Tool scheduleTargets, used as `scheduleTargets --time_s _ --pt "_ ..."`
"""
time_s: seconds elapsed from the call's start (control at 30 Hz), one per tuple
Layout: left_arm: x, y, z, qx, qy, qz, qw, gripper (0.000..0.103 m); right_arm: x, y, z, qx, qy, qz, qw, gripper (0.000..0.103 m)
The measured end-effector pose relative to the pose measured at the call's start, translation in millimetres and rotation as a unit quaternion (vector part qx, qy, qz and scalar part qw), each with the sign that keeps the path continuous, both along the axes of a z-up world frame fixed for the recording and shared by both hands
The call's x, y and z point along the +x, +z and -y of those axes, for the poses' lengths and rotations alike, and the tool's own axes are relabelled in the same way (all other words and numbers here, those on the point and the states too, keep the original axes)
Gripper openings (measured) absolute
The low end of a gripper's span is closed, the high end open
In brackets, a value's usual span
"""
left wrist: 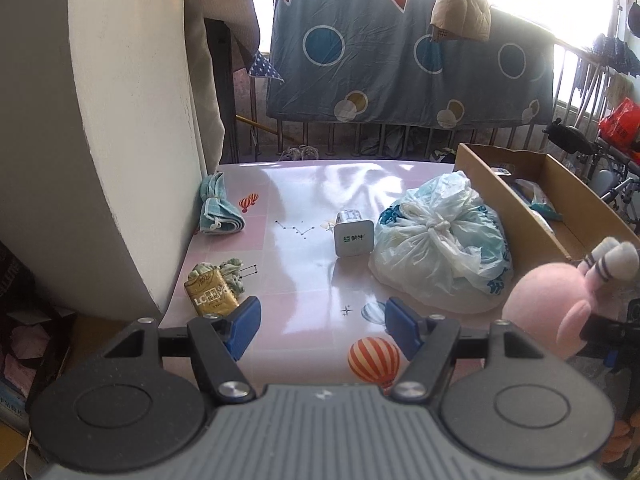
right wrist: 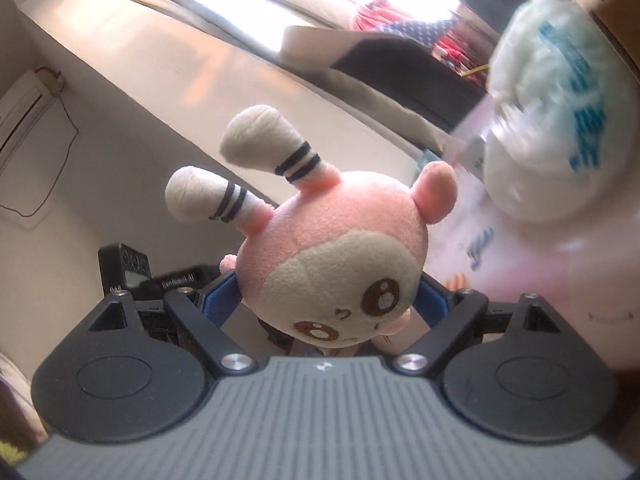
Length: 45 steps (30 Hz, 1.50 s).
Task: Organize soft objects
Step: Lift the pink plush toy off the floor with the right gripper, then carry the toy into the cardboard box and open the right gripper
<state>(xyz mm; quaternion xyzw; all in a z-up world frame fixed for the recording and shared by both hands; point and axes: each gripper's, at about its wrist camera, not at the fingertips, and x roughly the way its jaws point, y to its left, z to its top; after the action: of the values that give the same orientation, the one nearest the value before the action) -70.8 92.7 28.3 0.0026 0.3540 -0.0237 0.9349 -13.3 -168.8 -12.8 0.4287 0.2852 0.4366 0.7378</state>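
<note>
plush toy [right wrist: 340, 264] hides right claw [right wrist: 328, 300] pads | plastic bag [right wrist: 560, 120] blurred, cut by edge

A: Where's everything on the table [left wrist: 304, 280]?

B: Folded cloth [left wrist: 218, 210] far left, by the wall. Nearer on that side, a crumpled packet [left wrist: 212, 294] w/ a rag [left wrist: 234, 272] touching it behind.

A: Middle?

B: Small carton [left wrist: 353, 236], roughly center. Tied plastic bag [left wrist: 438, 248] just right of it, touching or nearly so. Cardboard box [left wrist: 568, 216] right of the bag, at the table's right edge, stuff inside it.

A: Plush toy [right wrist: 340, 264]?

B: Off the table, between the right gripper [right wrist: 332, 304] fingers, near-right of the bag. Left gripper [left wrist: 320, 326] over the near edge, nothing in it.

A: Behind the table?

B: Railing w/ a blanket [left wrist: 400, 60] hung over it.
</note>
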Motion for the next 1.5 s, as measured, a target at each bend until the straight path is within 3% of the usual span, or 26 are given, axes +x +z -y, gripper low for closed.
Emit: scheduleTargets --time_s 0.2,0.33,0.43,0.53,0.67,0.83,1.0,1.17,1.3,1.5 --pt "4 11 9 -0.029 -0.02 0.007 0.9994 0.07 24 60 8 -0.014 -0.041 0.012 0.999 0.089" --pt "8 18 14 -0.042 -0.032 0.023 0.9983 0.07 39 97 47 -0.049 -0.1 -0.011 0.994 0.089" --pt "14 21 18 -0.05 -0.039 0.031 0.9975 0.07 61 128 84 -0.11 -0.162 -0.038 0.98 0.089" --pt "26 18 23 -0.052 -0.042 0.029 0.9973 0.07 91 140 117 -0.176 -0.221 -0.096 0.954 0.09" --pt "45 14 30 -0.051 -0.047 0.025 0.9973 0.07 132 122 162 -0.236 -0.285 -0.185 0.911 0.09" --pt "65 8 31 -0.054 -0.049 0.02 0.9972 0.07 179 73 187 -0.297 -0.337 -0.257 0.856 0.089" --pt "83 2 27 -0.057 -0.05 0.019 0.997 0.07 210 22 199 -0.336 -0.353 -0.324 0.811 0.089" --pt "100 -8 22 -0.066 -0.046 0.009 0.9967 0.07 231 -15 205 -0.378 -0.367 -0.359 0.77 0.089" --pt "109 -17 22 -0.061 -0.046 0.0 0.9971 0.07 245 -40 213 -0.383 -0.375 -0.38 0.754 0.09" --pt "114 -24 26 -0.038 -0.043 -0.005 0.9983 0.07 248 -50 219 -0.377 -0.381 -0.388 0.749 0.093"
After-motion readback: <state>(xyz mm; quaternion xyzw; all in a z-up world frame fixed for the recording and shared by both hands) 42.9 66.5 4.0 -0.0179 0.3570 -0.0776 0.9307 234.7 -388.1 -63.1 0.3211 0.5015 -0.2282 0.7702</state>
